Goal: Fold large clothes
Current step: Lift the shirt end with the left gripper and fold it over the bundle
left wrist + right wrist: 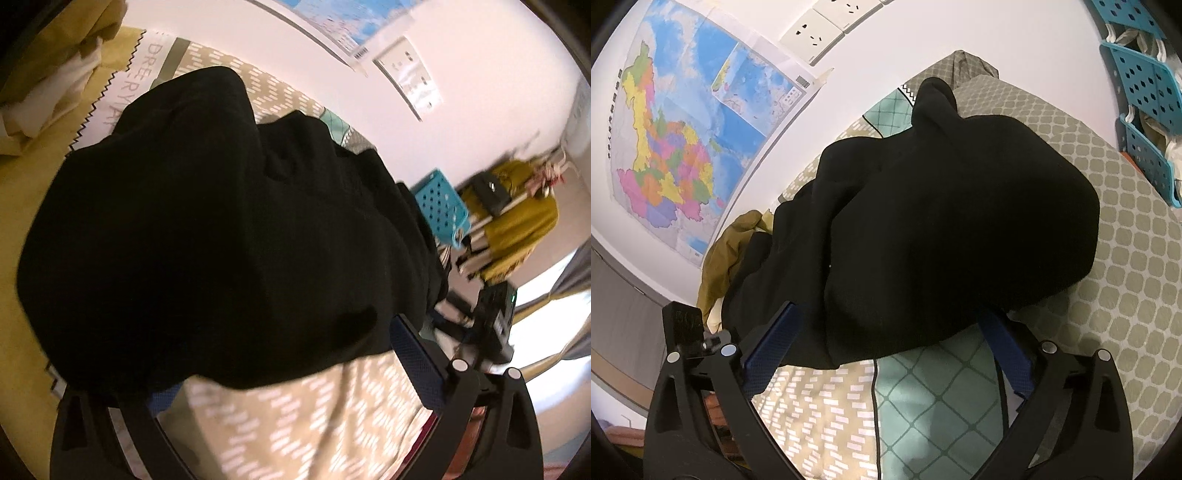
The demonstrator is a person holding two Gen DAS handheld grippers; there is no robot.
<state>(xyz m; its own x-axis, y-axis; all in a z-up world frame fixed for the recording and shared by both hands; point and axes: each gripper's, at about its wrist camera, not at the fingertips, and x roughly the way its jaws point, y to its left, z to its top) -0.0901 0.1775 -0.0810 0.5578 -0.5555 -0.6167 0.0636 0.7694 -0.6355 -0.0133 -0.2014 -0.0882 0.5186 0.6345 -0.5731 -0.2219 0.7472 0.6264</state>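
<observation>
Blue-padded left gripper (280,363) and right gripper (886,341) pointed forward over the bed cover (1137,280), jaws spread wide, fingertips under the bunched black garment (945,221)

Domestic bedroom: a bed spread with a beige-and-teal patchwork quilt (938,402) stands against a white wall bearing a multicoloured paper map (683,147) and white wall sockets (812,33); teal perforated plastic baskets (1145,85) hold laundry.
</observation>
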